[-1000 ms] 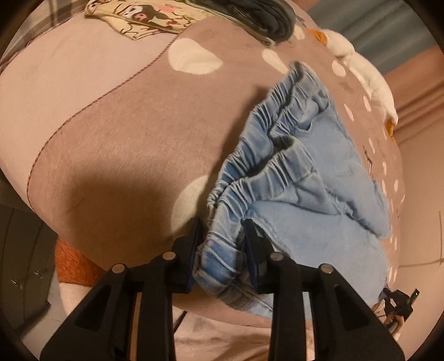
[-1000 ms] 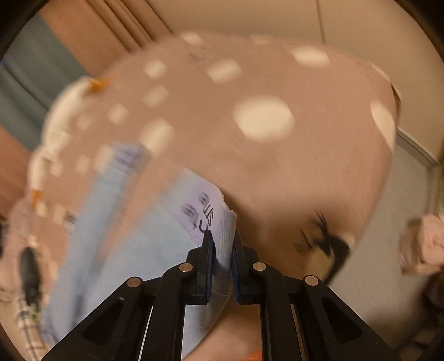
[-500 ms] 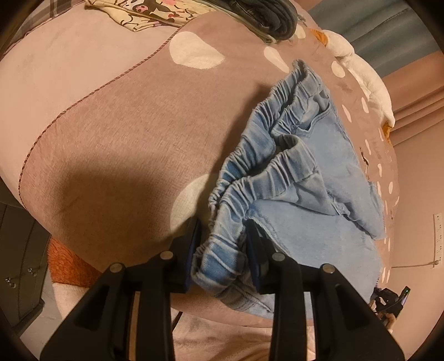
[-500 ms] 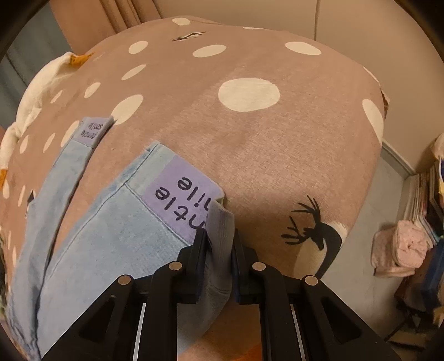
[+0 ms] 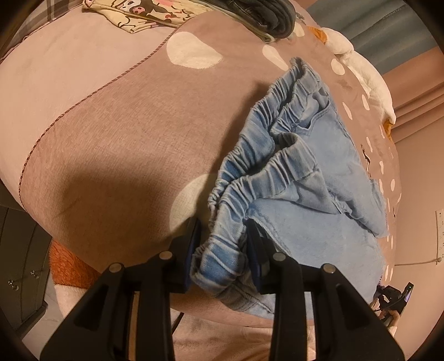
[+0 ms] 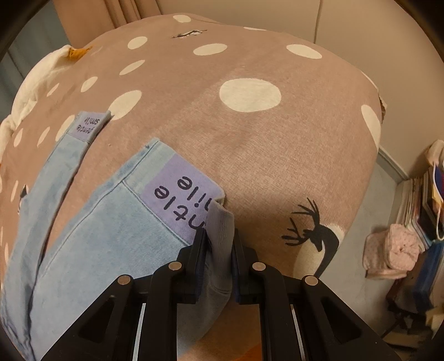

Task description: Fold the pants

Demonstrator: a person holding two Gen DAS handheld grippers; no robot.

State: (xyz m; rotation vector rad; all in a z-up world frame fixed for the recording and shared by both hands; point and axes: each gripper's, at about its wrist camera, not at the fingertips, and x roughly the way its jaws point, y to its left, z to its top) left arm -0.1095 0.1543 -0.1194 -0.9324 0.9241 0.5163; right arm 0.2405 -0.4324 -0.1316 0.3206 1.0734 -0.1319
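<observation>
Light blue denim pants (image 5: 313,194) lie on a brown bedspread with white dots (image 5: 125,144). My left gripper (image 5: 222,236) is shut on the bunched elastic waistband (image 5: 219,250) at the near corner. In the right wrist view the two legs (image 6: 91,238) stretch away to the left, each ending in a purple printed cuff (image 6: 180,194). My right gripper (image 6: 219,241) is shut on the near leg's cuff, which folds up between the fingers. The far cuff (image 6: 88,125) lies flat on the spread.
A patterned cloth (image 5: 144,14) and dark folded clothes (image 5: 263,14) lie at the far edge of the bed. A white plush toy (image 5: 360,64) lies beyond the pants. Right of the bed is the floor with a pink bundle (image 6: 394,252) and stacked books (image 6: 424,200).
The right gripper swung with the cuff and settled; its view went from blurred to sharp, and both legs now lie out on the spread. The left gripper keeps its hold and has barely shifted.
</observation>
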